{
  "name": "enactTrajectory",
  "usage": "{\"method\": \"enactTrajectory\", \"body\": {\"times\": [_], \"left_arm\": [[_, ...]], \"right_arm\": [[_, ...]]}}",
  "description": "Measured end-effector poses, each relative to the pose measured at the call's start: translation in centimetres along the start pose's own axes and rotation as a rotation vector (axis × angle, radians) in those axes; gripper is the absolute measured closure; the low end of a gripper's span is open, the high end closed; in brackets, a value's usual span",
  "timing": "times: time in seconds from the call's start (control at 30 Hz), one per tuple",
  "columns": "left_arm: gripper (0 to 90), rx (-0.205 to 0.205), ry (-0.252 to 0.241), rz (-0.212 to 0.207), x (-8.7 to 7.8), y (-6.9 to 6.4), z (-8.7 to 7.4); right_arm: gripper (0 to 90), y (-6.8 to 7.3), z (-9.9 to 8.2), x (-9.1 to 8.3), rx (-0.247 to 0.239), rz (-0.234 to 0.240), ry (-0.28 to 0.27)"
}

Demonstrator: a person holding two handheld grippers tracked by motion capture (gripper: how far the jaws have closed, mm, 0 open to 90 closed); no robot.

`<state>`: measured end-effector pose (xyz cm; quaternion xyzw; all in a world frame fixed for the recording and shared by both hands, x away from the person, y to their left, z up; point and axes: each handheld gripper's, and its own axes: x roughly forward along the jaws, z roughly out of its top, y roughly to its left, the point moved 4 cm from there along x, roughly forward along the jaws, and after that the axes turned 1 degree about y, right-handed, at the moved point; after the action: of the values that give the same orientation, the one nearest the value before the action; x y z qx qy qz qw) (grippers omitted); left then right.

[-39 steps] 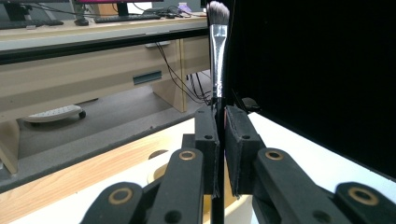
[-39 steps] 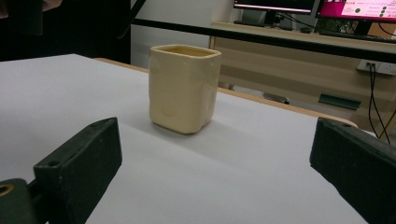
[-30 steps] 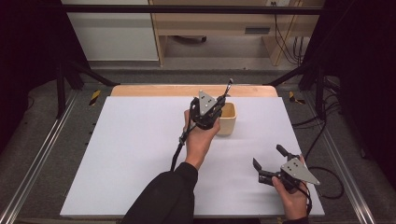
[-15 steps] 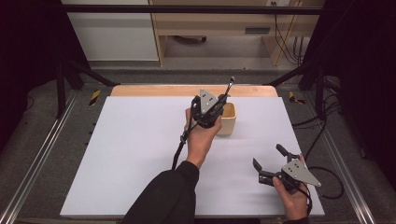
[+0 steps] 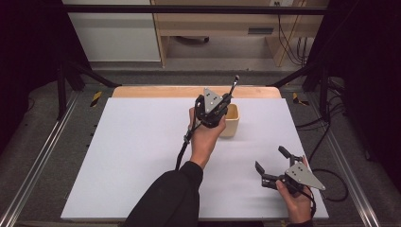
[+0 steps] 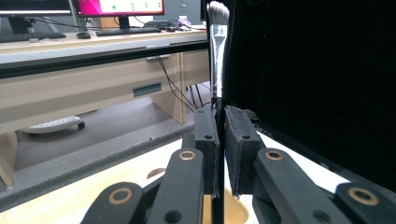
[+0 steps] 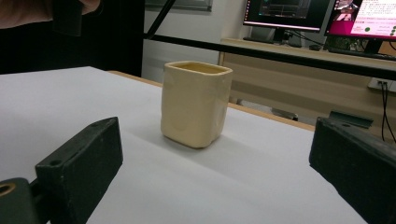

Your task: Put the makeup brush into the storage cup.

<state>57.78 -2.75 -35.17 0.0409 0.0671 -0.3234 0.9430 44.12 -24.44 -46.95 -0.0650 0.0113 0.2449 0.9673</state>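
My left gripper (image 5: 222, 105) holds a makeup brush (image 6: 217, 51) upright, jaws closed on its thin handle, bristles up, just over the cream cup (image 5: 231, 119) near the table's (image 5: 132, 156) far edge, so the handle can go down inside. My right gripper (image 5: 274, 165) rests wide open and empty near the right front corner. Its view shows the cup's side; the left gripper view shows the bristles.

White rectangular table sheet (image 5: 142, 156) on pale wooden board (image 5: 142, 91); light wooden desk (image 6: 70, 88) beyond; two lit computer monitors (image 7: 289, 14); black keyboard (image 6: 128, 31); grey carpeted floor (image 5: 217, 52).
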Motion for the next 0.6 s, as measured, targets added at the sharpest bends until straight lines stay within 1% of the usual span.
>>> {"method": "enactTrajectory", "body": {"times": [0.13,0.17,0.5,0.6], "left_arm": [[84.0,0.004,0.000,0.001,0.12,0.12,0.09],[84.0,-0.002,0.000,-0.001,0.17,0.12,0.10],[84.0,-0.002,-0.006,-0.002,0.69,0.18,0.26],[83.9,-0.001,-0.004,-0.004,0.90,0.26,0.30]], "right_arm": [[3.1,0.13,-0.03,0.00,-0.007,0.012,0.008],[3.1,0.13,-0.04,0.01,-0.007,0.011,0.008],[3.2,0.11,-0.07,0.05,-0.010,0.009,0.009],[3.2,0.15,-0.07,0.07,-0.005,0.005,0.009]]}}
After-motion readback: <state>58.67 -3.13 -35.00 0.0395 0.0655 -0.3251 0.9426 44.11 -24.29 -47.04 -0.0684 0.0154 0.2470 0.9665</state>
